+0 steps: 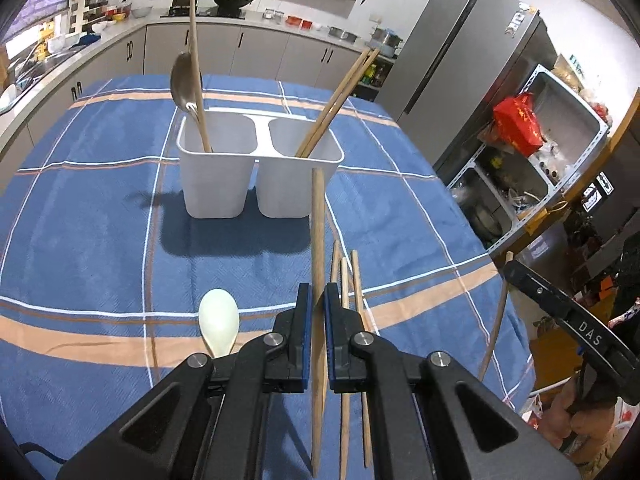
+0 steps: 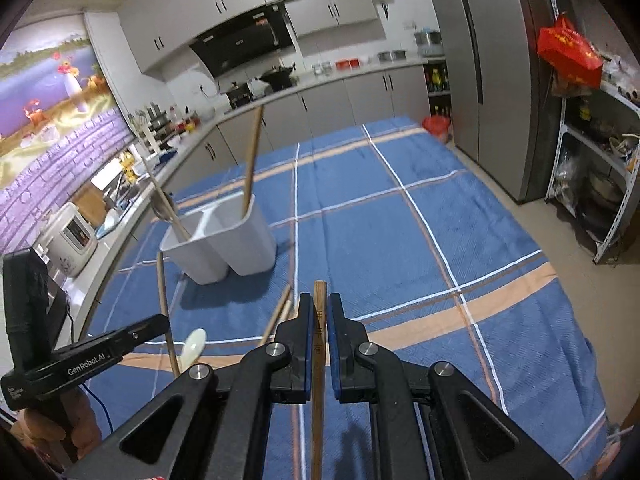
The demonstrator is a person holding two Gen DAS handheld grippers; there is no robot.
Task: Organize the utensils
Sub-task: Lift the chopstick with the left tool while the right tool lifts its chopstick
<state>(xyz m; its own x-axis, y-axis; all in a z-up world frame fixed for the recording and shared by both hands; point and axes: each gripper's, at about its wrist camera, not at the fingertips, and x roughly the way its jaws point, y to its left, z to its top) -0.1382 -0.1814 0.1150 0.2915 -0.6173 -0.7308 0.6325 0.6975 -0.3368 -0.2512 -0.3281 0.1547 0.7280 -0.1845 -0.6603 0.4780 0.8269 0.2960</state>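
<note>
From the left wrist view, your left gripper [image 1: 318, 300] was clamped on a wooden handle [image 1: 319, 240], its long axis running nearly straight away from you, the rounded end pointing toward the white two-compartment holder [image 1: 256, 184] near the middle of the tablecloth [image 1: 100, 240]. The holder's left compartment had a metal spoon [image 1: 185, 86] and a wooden stick leaning left; its right one held chopsticks [image 1: 340, 100] leaning right. Loose chopsticks [image 1: 352, 280] lay just right of your fingers, pointing at the holder, and a white spoon [image 1: 219, 324] lay near the table's near edge, bowl forward. Your right gripper [image 1: 516, 270] showed at the right edge, gripping a thin stick.

From the right wrist view, your right gripper [image 2: 319, 308] was closed tight on a single chopstick [image 2: 319, 300], its axis along the fingers, blunt end pointing to the far edge. The holder [image 2: 240, 240] stood to the left, and your left gripper [image 2: 160, 322] held its handle [image 2: 163, 292] nearly upright.
</note>
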